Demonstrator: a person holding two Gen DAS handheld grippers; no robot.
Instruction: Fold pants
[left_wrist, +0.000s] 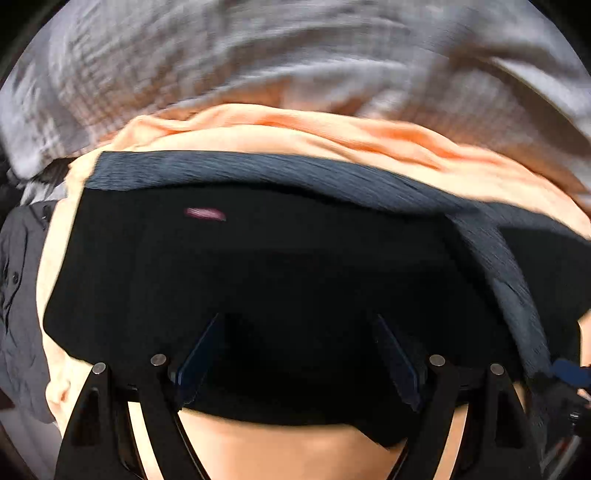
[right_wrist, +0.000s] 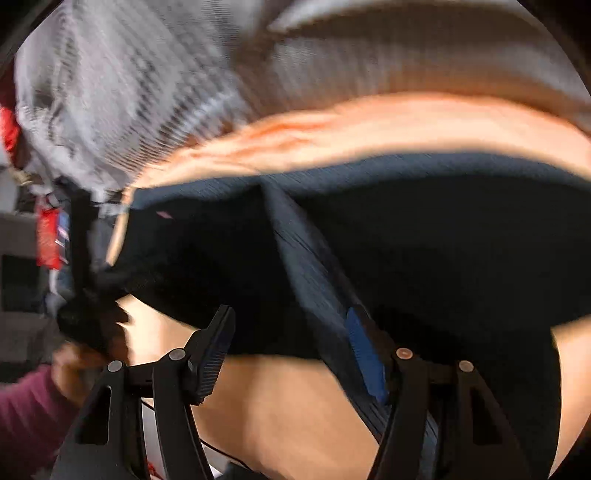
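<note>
Black pants (left_wrist: 280, 266) lie spread on a peach sheet (left_wrist: 332, 129), with a ribbed dark grey waistband (left_wrist: 258, 170) along their far edge. My left gripper (left_wrist: 297, 321) hovers over the pants' near part, its fingers wide apart and open, with nothing pinched. In the right wrist view the pants (right_wrist: 443, 251) fill the middle, and a ribbed band (right_wrist: 310, 266) runs diagonally toward my right gripper (right_wrist: 290, 314). That gripper is open and its blue pad (right_wrist: 364, 350) lies beside the band. At the lower left, a hand in a maroon sleeve (right_wrist: 26, 413) is blurred.
A crumpled grey-white blanket (left_wrist: 258, 55) lies beyond the peach sheet. A dark grey buttoned garment (left_wrist: 18, 295) sits at the left edge. Red and blue clutter (right_wrist: 50, 236) is at the left of the right wrist view. Both views are motion-blurred.
</note>
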